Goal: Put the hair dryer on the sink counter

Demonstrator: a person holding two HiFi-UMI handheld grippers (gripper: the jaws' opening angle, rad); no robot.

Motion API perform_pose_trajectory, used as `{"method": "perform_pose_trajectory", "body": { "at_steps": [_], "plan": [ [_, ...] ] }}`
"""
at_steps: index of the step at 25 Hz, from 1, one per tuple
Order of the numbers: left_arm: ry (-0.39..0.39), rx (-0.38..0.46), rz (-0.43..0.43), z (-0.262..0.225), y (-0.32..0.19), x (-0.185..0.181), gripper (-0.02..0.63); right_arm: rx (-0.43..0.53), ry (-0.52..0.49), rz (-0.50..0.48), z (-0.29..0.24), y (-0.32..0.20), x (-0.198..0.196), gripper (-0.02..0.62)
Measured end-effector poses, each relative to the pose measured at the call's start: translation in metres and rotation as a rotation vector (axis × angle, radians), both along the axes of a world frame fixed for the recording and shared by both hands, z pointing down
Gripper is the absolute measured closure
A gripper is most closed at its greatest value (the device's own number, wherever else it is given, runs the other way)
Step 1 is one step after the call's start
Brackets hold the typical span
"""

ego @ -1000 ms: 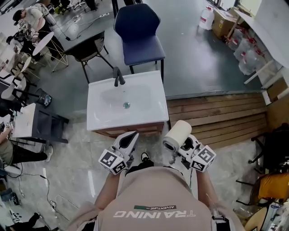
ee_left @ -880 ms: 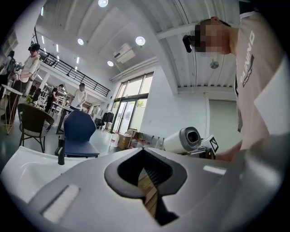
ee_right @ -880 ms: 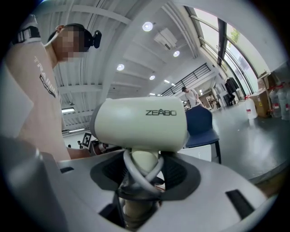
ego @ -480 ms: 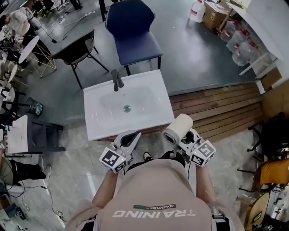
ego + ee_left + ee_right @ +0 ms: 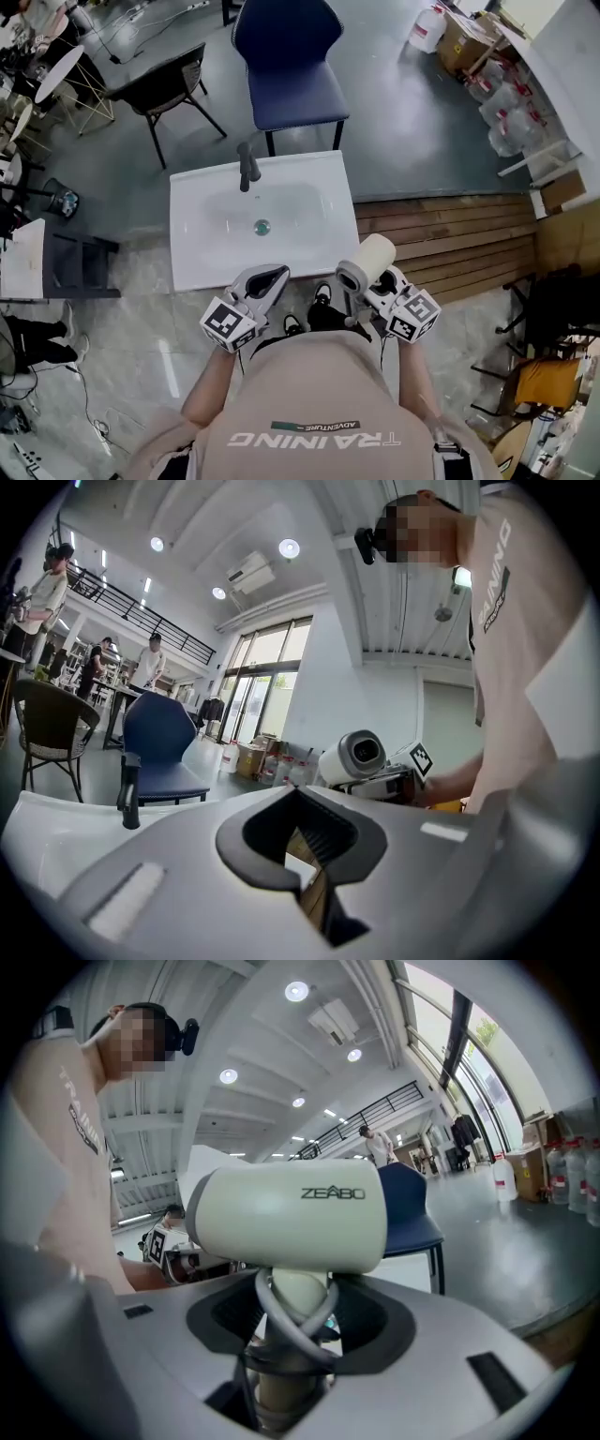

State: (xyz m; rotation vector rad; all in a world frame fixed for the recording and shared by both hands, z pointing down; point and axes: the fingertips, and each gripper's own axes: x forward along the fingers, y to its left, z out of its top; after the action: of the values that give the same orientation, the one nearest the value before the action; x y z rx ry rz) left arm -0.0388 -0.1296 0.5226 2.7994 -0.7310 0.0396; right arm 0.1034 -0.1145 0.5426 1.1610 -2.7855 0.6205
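Note:
A cream hair dryer point(image 5: 367, 264) stands upright in my right gripper point(image 5: 372, 284), which is shut on its handle; its cord is wound round the handle point(image 5: 291, 1321). The barrel point(image 5: 291, 1218) carries dark print and points left toward my other hand. The white sink counter point(image 5: 202, 258) lies just ahead, with a dark faucet point(image 5: 247, 167) at its far edge and a drain point(image 5: 262, 226) in the basin. My left gripper point(image 5: 267, 279) hovers at the counter's front edge, shut with nothing in it. From the left gripper view the dryer's nozzle point(image 5: 354, 757) faces me.
A blue chair point(image 5: 286, 66) stands behind the sink, a dark chair point(image 5: 169, 89) to its left. Wooden decking point(image 5: 450, 239) runs to the right of the counter. Boxes and jugs point(image 5: 469, 47) sit at the far right. A low grey table point(image 5: 56, 262) stands left.
Both grippers have come forward to the sink counter's front edge. The hair dryer stays held in the right gripper.

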Motion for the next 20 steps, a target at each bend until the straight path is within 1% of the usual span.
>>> {"method": "perform_pose_trajectory", "body": {
  "at_steps": [6, 9, 14, 18, 20],
  "plan": [
    [-0.013, -0.028, -0.096, -0.001, -0.034, 0.0, 0.601, -0.036, 0.0, -0.092, 0.015, -0.045, 0.0, 0.377],
    [-0.029, -0.024, -0.134, -0.005, -0.055, 0.007, 0.601, -0.065, 0.009, -0.122, 0.023, -0.073, 0.006, 0.377],
    [-0.036, -0.013, -0.183, -0.015, -0.078, 0.028, 0.602, -0.174, 0.002, -0.125, 0.055, -0.1, 0.022, 0.377],
    [-0.048, -0.023, -0.232, -0.018, -0.09, 0.025, 0.601, -0.278, 0.002, -0.119, 0.083, -0.112, 0.023, 0.377],
    [-0.058, -0.032, -0.243, -0.016, -0.093, 0.024, 0.601, -0.328, 0.016, -0.115, 0.098, -0.117, 0.024, 0.377]
  ]
}}
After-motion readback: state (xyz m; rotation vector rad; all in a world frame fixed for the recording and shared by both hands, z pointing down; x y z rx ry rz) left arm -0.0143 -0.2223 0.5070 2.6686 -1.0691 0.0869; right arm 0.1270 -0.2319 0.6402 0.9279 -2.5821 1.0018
